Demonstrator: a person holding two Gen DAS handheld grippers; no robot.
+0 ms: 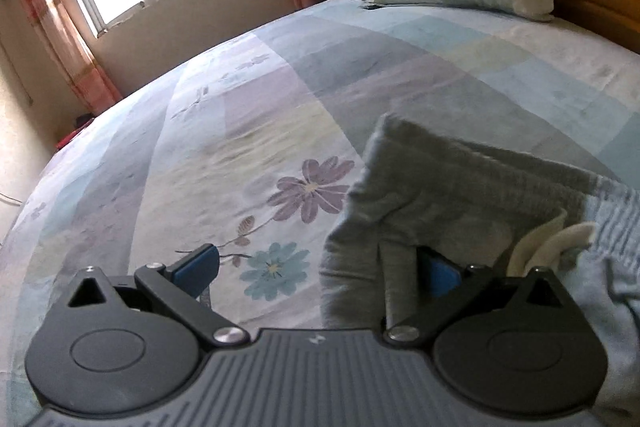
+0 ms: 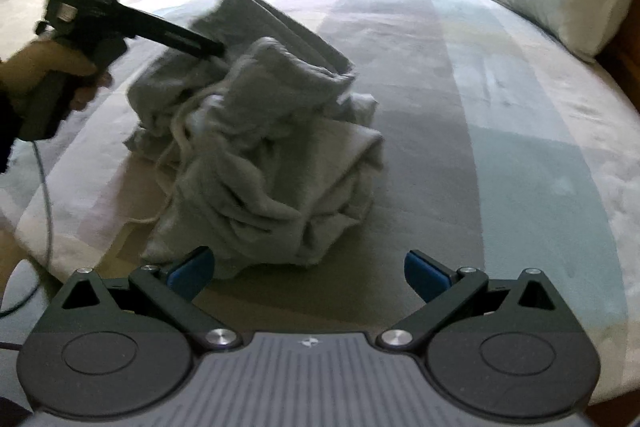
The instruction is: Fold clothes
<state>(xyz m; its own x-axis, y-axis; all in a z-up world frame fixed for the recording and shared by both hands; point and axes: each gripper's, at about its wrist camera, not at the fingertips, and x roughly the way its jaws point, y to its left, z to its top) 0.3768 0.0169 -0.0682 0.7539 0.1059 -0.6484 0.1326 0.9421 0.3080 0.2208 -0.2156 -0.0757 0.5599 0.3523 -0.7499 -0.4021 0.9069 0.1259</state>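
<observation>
Crumpled grey fleece garment is heaping on patchwork floral bedsheet. My left gripper is nudging it, fingers spread, gripping nothing; right gripper is hovering agape, ready.

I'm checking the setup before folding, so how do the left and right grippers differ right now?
The left gripper has its fingers spread with grey fabric of the crumpled garment draped over one finger, while the right gripper touches nothing. The left sits up against the heap; the right hangs back over bare bedspread, short of the garment. Both are open, with blue pads on black fingers.
</observation>
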